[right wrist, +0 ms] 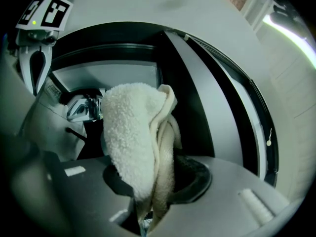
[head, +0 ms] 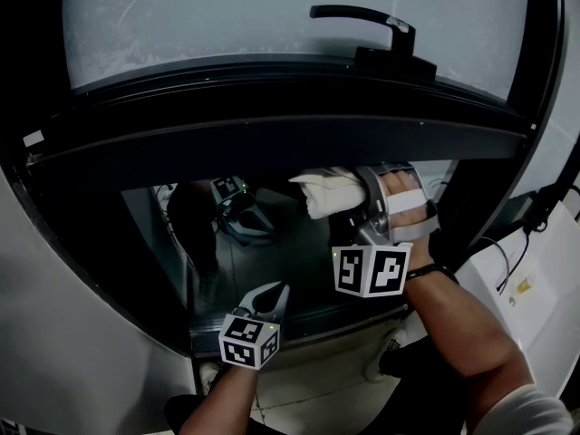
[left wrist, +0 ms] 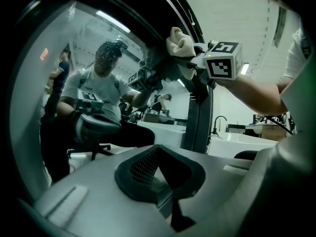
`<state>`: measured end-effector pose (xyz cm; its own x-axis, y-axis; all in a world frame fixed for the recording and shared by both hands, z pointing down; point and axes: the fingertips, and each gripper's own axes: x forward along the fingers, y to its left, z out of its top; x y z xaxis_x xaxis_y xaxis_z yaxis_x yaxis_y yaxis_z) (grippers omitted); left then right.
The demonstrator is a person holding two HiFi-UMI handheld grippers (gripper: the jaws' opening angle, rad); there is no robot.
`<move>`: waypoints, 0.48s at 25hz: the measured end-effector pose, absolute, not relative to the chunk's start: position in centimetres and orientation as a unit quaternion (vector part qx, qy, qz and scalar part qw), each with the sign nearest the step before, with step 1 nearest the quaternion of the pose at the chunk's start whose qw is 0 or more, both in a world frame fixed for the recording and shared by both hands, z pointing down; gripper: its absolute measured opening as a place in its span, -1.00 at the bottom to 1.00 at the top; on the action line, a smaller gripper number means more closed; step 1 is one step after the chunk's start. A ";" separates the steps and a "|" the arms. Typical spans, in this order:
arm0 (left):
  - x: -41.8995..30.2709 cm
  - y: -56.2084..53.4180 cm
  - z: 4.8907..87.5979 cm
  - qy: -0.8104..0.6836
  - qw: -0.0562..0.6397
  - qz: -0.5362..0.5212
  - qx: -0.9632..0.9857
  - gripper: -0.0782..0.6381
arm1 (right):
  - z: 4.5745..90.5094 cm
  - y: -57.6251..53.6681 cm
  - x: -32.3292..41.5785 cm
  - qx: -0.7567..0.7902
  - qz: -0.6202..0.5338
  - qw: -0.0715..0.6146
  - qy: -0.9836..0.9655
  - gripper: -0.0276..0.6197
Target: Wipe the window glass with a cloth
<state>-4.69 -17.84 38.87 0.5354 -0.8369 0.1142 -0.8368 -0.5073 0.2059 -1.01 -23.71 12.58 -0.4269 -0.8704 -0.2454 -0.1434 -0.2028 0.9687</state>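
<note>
A white terry cloth (head: 328, 191) is bunched in my right gripper (head: 362, 198), which is shut on it and holds it up against the lower window glass (head: 272, 243), just under the black crossbar. In the right gripper view the cloth (right wrist: 132, 142) hangs folded out of the gripper (right wrist: 155, 181). My left gripper (head: 269, 299) sits lower and to the left, near the bottom of the frame, shut with nothing in it. The left gripper view looks past its gripper (left wrist: 160, 169) up at the cloth (left wrist: 180, 42) and the right gripper (left wrist: 197, 58) on the glass.
A black window frame (head: 272, 139) divides the lower glass from a frosted upper pane (head: 227, 16) with a black handle (head: 367, 24). The lower glass reflects a seated person and a chair (left wrist: 94, 127). A white unit with cables (head: 535, 270) stands at the right.
</note>
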 end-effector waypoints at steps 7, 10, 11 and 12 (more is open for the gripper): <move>-4.6 -18.2 39.3 -0.483 0.126 0.003 0.867 -0.73 | 12.9 -23.8 -1.1 0.454 -0.629 0.289 -0.561 -0.59; -4.3 -18.3 39.3 -0.481 0.125 0.004 0.868 -0.73 | 12.9 -23.8 -1.1 0.454 -0.627 0.287 -0.564 -0.59; -4.2 -18.3 39.4 -0.481 0.126 0.004 0.868 -0.73 | 13.0 -23.8 -1.1 0.453 -0.627 0.287 -0.565 -0.59; -4.1 -18.3 39.4 -0.481 0.127 0.005 0.868 -0.73 | 13.2 -23.8 -1.1 0.453 -0.627 0.288 -0.565 -0.59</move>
<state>-4.12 -18.27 39.43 0.5378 -0.8330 0.1299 -0.8354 -0.5058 0.2151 -1.06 -23.79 13.15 -0.4244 -0.8725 -0.2420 -0.1509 -0.1954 0.9690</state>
